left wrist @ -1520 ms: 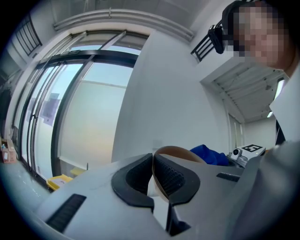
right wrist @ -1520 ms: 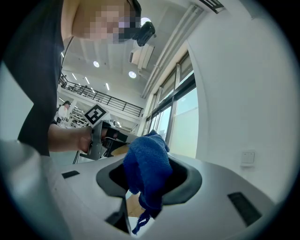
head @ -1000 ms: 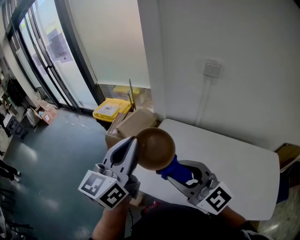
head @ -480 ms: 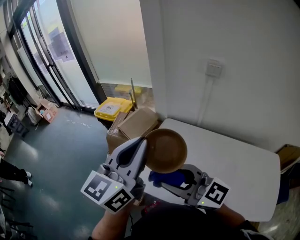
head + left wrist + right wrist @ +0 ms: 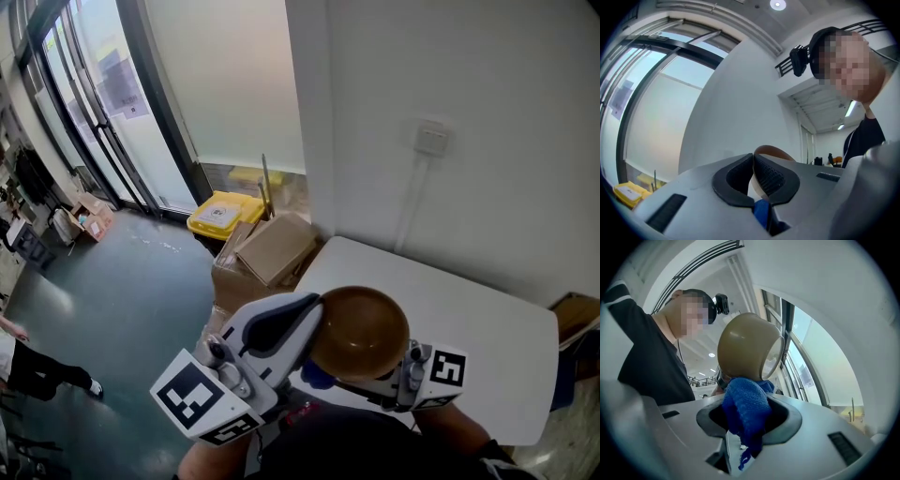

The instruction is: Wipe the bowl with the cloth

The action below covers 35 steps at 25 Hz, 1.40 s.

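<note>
Bowl (image 5: 361,333) gripped by its rim in L gripper (image 5: 753,161), jaws clenched on the thin wall. Held in air over near-left corner of table (image 5: 487,328). Blue cloth (image 5: 743,418) bunched and pinched in R gripper (image 5: 747,401), touching bowl's outer underside from just below. Table edge sits under both grippers. Cardboard boxes (image 5: 272,248) seen just past left edge, wall (image 5: 487,141) close behind far edge, bare tabletop to the right. Bowl: brown, smooth, rounded, tipped on its side, thin rim.
</note>
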Motion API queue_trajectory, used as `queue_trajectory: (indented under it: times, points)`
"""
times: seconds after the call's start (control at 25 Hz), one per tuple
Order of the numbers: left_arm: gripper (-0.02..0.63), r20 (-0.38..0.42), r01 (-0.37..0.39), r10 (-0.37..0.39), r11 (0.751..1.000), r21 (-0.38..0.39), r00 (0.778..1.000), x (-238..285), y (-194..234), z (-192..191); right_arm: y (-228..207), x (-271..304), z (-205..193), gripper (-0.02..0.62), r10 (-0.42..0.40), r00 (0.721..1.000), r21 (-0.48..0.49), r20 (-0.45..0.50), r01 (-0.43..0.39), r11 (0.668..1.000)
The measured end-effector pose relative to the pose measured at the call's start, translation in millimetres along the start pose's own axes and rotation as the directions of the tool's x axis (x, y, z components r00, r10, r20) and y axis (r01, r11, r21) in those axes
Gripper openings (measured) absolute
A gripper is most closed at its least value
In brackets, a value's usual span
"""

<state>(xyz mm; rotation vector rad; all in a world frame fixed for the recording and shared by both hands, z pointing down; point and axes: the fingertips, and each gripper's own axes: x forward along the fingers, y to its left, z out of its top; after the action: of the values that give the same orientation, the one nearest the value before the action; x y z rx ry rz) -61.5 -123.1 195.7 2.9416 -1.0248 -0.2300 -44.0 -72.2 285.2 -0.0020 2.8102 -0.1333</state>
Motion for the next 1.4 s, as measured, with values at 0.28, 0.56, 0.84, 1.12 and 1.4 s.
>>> queue_trajectory:
  times: [0.28, 0.56, 0.84, 1.12, 1.4]
  points:
    - [0.018, -0.022, 0.1, -0.1, 0.994, 0.032, 0.995, -4, -21, 4, -6, -6, 7, 0.143, 0.005, 1.0, -0.002, 0.012, -0.005, 1.0]
    - [0.02, -0.063, 0.124, -0.119, 0.989, 0.084, 0.991, -10, -24, -2, -21, -16, 17, 0.143, -0.053, 0.999, -0.039, 0.012, 0.053, 0.998]
    - [0.02, -0.098, 0.11, -0.099, 0.987, 0.118, 0.99, -13, -21, -8, -31, -25, 25, 0.143, -0.107, 0.994, -0.042, 0.03, 0.108, 0.993]
    - [0.021, -0.134, 0.064, -0.046, 0.989, 0.133, 0.99, -19, -9, -20, -35, -40, 40, 0.143, -0.146, 0.988, -0.074, 0.05, 0.15, 0.986]
    - [0.025, -0.141, -0.014, 0.034, 0.989, 0.144, 0.989, -25, 13, -23, -20, -45, 51, 0.143, -0.09, 0.994, -0.118, 0.061, 0.097, 0.988]
